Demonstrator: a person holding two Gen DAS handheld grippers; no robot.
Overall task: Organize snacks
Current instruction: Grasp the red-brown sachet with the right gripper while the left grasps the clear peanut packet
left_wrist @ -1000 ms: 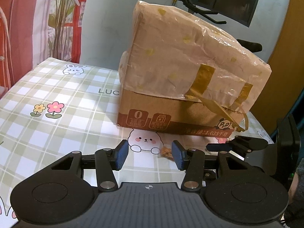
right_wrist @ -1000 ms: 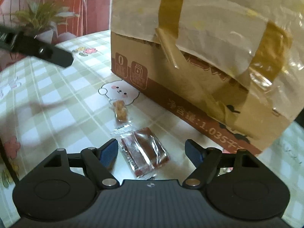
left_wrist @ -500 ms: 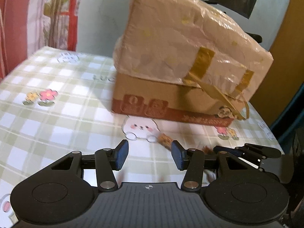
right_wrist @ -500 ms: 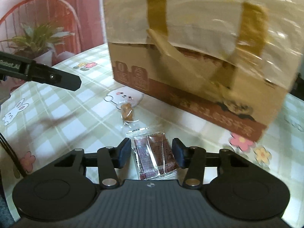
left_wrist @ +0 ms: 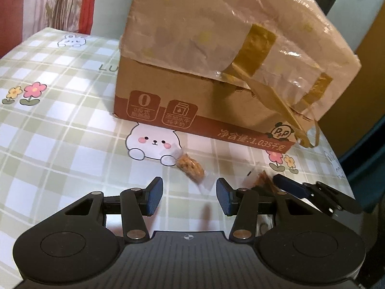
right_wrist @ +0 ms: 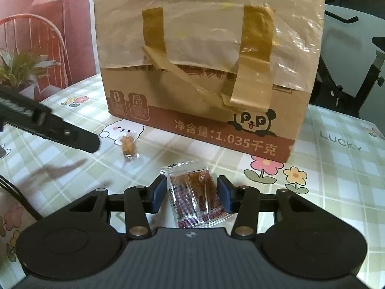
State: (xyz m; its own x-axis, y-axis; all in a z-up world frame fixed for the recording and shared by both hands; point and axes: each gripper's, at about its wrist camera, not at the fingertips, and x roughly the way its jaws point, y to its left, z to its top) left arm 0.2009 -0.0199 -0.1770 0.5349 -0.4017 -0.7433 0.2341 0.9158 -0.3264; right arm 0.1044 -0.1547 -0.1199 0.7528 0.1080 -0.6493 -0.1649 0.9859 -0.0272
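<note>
Right wrist view is showing the right gripper lying low over the desk, its jaws pinching the sides of a clear packet of dark red snack. The blue pads are touching the wrapper's edges, with the packet lying flat between them. Further off and to the left, a small wrapped golden snack is sitting on the checked cloth near a large taped cardboard box, which is standing at the far side.

Left wrist view is showing the left gripper hovering with its jaws spread and nothing between them; the golden snack is lying just beyond the pads.

Judging by this, the step in hand is lifting the red packet. A flat, slippery wrapper is likely to buckle or slide out, so keeping the pads square to its edges and raising it slowly seems wise. The left gripper would need to come forward so its pads flank the golden snack before closing.
</note>
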